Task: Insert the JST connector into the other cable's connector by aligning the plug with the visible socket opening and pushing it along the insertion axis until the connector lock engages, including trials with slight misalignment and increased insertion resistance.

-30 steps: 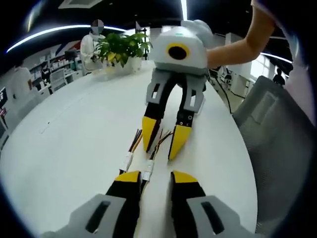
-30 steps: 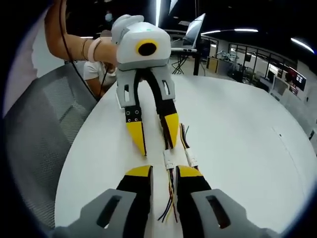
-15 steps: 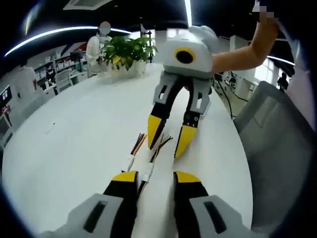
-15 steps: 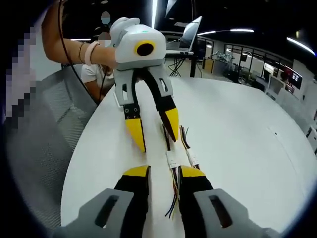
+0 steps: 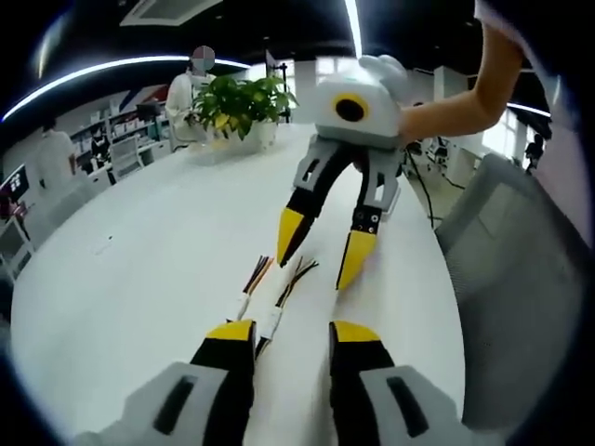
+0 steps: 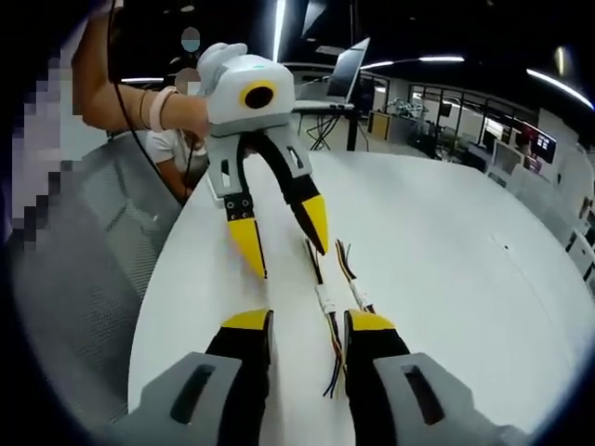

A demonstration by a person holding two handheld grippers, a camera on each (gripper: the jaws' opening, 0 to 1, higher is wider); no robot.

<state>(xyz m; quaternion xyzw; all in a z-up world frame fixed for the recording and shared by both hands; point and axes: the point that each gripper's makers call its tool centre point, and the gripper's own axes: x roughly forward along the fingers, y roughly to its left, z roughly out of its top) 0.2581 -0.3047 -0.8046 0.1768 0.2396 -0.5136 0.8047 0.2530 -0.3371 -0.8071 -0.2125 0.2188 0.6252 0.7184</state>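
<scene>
Left gripper (image 5: pixel 290 339): jaws are spread apart, nothing held; yellow tips are set low over the white table (image 5: pixel 139 279). Seen from the right gripper view (image 6: pixel 284 240), it is held by a hand (image 6: pixel 186 113) and its tips are raised just above the tabletop.

Right gripper (image 6: pixel 307 325): jaws are likewise spread, nothing pinched. Seen from the left gripper view (image 5: pixel 321 249), it faces the camera with tips hovering near the wire ends.

Two cables with white connectors are laid flat on the table, side by side and just apart, between the two grippers. Connector one (image 5: pixel 271 322) lies close to the left gripper's inner left jaw; connector two (image 5: pixel 240 305) lies just beside it, outside the jaws. Both long axes run along the line between the grippers. In the right gripper view the same pair appears as (image 6: pixel 324 299) and (image 6: pixel 361 297), with coloured wires (image 6: pixel 333 367) trailing between the right jaws.

Noted in the left gripper view: a potted plant (image 5: pixel 240 98) at the table's far end, a grey chair (image 5: pixel 521 279). Noted in the right gripper view: an open laptop (image 6: pixel 342 70).
</scene>
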